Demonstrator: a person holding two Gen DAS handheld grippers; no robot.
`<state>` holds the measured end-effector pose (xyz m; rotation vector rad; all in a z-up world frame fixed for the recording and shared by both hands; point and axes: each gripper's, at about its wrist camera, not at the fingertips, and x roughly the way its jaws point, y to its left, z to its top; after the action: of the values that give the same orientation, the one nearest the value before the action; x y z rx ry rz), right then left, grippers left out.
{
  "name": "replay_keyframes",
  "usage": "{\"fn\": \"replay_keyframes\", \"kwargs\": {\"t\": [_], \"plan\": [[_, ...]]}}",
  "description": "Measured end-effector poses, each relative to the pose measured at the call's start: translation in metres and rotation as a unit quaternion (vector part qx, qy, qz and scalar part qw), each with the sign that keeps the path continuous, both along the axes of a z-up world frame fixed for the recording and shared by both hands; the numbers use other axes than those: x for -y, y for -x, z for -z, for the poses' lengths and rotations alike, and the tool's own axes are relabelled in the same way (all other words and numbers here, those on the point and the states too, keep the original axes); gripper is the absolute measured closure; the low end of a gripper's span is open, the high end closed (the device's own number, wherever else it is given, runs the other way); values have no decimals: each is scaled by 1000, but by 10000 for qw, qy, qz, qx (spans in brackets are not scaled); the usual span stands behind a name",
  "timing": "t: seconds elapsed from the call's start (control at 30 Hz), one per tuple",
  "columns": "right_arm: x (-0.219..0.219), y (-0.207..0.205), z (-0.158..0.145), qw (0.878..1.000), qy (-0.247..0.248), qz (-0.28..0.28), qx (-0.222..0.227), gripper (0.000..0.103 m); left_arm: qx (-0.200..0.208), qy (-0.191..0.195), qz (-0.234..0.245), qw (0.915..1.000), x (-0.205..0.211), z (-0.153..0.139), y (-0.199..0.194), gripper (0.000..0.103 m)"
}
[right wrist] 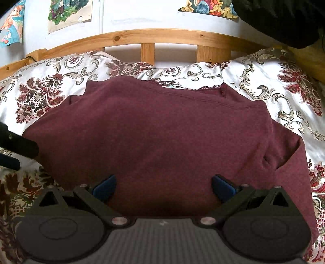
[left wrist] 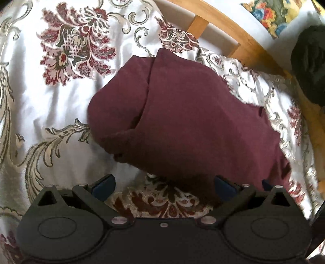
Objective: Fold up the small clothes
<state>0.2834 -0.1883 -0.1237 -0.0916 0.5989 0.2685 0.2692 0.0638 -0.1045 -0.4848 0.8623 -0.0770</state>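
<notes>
A maroon garment lies folded on a floral bedspread, with one side panel turned over onto it. My left gripper is open and empty, hovering at the garment's near edge. In the right wrist view the same maroon garment fills the middle, its lace-trimmed hem toward the headboard. My right gripper is open and empty just above the garment's near part. The left gripper shows at the left edge of the right wrist view, beside the garment's left corner.
A wooden slatted bed rail runs behind the bedspread, also seen in the left wrist view. A dark bundle sits at the right, and at top right in the right wrist view. Pictures hang on the wall.
</notes>
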Motion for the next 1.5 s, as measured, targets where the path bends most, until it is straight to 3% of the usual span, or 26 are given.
{"fn": "replay_keyframes", "kwargs": {"t": [0.13, 0.23, 0.4, 0.63, 0.7, 0.83, 0.9, 1.03, 1.13, 1.2, 1.37, 1.5], "plan": [[1, 0, 0, 10000, -27, -4, 4, 0, 12, 545, -229, 9983, -10, 3, -10, 1], [1, 0, 0, 10000, -29, -8, -3, 0, -28, 706, -409, 9967, -13, 6, -21, 1], [2, 0, 0, 10000, -57, -19, -15, 0, -157, 727, -580, 9955, -14, 15, -37, 1], [4, 0, 1, 10000, -79, -34, -29, 0, 15, 646, -621, 9960, -11, 19, -34, 1], [4, 0, 0, 10000, -76, -36, -32, 0, 61, 923, -764, 9928, -18, 21, -31, 1], [4, 0, 0, 10000, -74, -39, -35, 0, 107, 1800, -1363, 9741, -40, 28, -27, 1], [3, 0, 0, 10000, -78, -40, -35, 0, 117, 1886, -1442, 9713, -41, 29, -27, 1], [3, 0, 0, 10000, -79, -44, -38, 0, 146, 1719, -1410, 9749, -34, 27, -28, 1], [4, -1, 0, 10000, -75, -46, -43, 0, 156, 1648, -1507, 9746, -34, 25, -26, 12], [3, -1, 1, 10000, -51, -50, -51, 0, 126, 1479, -1549, 9767, -34, 24, -25, 28], [2, -1, 0, 9999, 34, -79, -82, 0, 85, 1059, -1623, 9810, -33, 16, -21, 53], [7, -9, -9, 9989, 46, -285, -382, 0, 481, 494, -1423, 9874, -19, -3, -17, 75]]}}
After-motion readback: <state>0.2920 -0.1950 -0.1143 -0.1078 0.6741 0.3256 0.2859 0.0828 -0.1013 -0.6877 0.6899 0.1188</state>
